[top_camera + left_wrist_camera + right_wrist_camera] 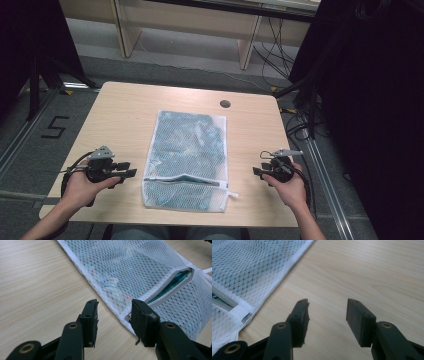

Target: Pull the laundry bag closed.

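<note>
Worktop [125,120]: pale wood-grain top with a small round dark hole [225,103] near its far edge.
Mesh bag [187,160]: white net bag lying flat in the middle of the worktop, long side running away from the person, between the two hands.
Bag contents: teal fabric [187,135] shows through the mesh over most of the bag's length.
Zip [185,178]: runs across the bag near its near end; it gapes a little, and in the left gripper view teal fabric shows in the gap [175,283].
Pull tab [232,194]: a short white strip sticks out at the bag's near right corner.
Left hand-held gripper [131,169]: held in the left hand [82,187] just left of the bag, jaws pointing toward it; the jaws stand wide apart with nothing between them. In its own view the bag's white edge [100,292] lies just ahead of the jaw tips, apart from them.
Right hand-held gripper [256,171]: held in the right hand [290,190] to the right of the bag, near but clear of it; the jaws stand wide apart and empty, over bare wood. In its own view the bag's edge and zip end [239,312] lie off to the left of the jaws.
Floor: grey, with a painted "5" [54,127] left of the worktop.
</note>
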